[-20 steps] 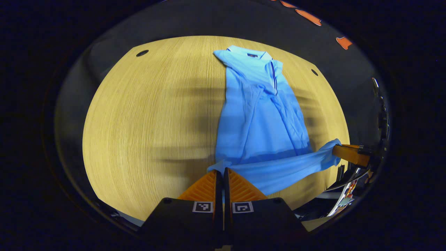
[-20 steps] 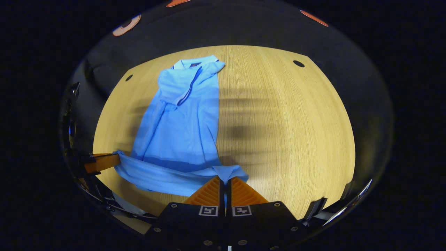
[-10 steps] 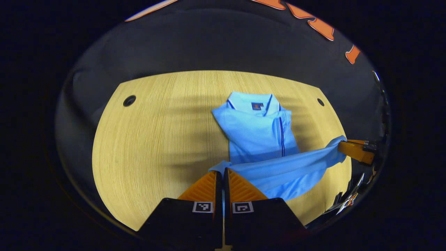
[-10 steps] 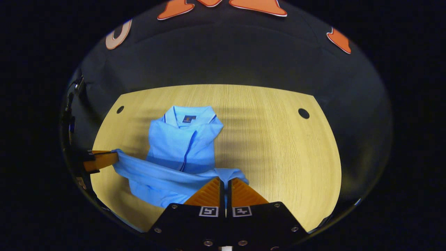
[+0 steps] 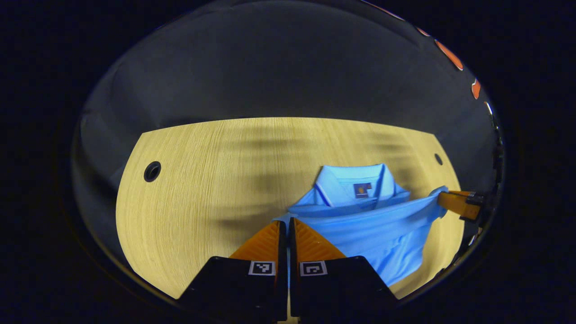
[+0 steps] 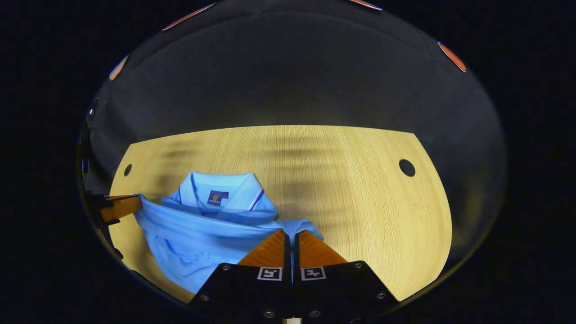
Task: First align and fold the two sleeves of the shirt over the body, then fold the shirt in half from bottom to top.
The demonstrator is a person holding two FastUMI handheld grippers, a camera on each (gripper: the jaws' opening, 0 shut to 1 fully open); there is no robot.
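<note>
Wooden table [image 5: 193, 180]: both tools pinch shirt [image 5: 373, 225] hem, hiding its body.

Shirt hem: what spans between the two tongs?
The taut hem of the shirt, pinched by left tongs and right tongs, nearing the collar.

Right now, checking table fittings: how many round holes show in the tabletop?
2: one hole near the far left corner, another hole near the far right corner beyond the shirt; cloth may hide others.
</note>
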